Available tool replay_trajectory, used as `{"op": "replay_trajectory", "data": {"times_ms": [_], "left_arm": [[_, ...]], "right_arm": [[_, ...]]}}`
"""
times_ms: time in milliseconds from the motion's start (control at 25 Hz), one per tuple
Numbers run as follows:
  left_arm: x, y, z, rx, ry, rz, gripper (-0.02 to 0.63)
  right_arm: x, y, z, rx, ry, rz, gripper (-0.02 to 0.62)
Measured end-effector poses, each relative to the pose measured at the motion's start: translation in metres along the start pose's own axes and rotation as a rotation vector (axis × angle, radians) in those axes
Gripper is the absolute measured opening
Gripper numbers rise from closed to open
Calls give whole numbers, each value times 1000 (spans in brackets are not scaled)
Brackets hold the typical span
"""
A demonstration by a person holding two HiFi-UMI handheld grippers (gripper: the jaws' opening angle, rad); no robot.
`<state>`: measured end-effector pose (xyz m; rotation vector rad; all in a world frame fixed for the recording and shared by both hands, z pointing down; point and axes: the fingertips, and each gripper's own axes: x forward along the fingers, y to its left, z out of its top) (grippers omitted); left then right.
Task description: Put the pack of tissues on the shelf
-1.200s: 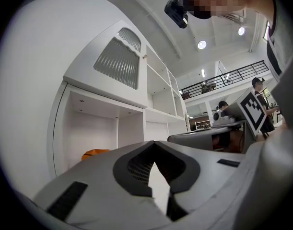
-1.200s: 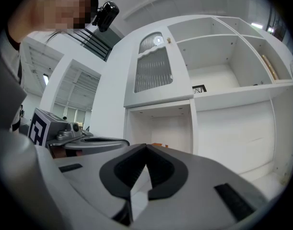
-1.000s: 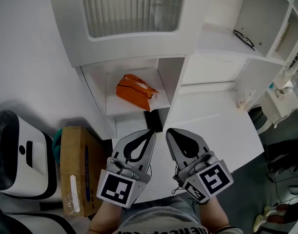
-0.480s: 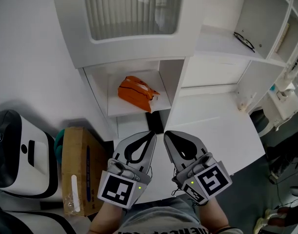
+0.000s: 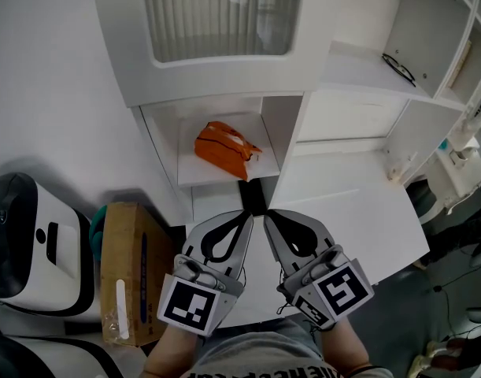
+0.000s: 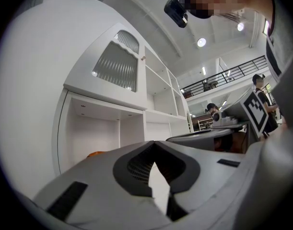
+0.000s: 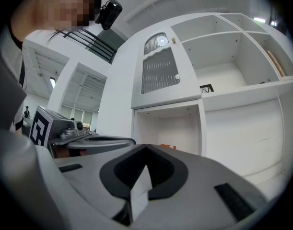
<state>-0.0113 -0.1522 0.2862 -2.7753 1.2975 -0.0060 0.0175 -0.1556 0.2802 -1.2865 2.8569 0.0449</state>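
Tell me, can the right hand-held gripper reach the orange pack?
Probably yes: the orange pack lies in an open-fronted shelf, and nothing stands between it and the right hand-held gripper.

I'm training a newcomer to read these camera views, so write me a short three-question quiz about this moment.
1. True or false: the orange pack of tissues lies in the open shelf compartment.
2. The right tool is: A) open; B) shut with nothing in it; C) shut on the pack.
3. Fill in: in the head view, the cardboard box stands to the ___ of the left tool.
Key: 1 true; 2 B; 3 left.
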Motion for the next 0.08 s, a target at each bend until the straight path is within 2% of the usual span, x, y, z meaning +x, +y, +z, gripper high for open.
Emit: {"op": "replay_trajectory", "data": {"times_ms": [80], "left_arm": [[0, 0, 0, 0, -1, 1, 40]], "right_arm": [[1, 0, -1, -2, 2, 2, -9]]}}
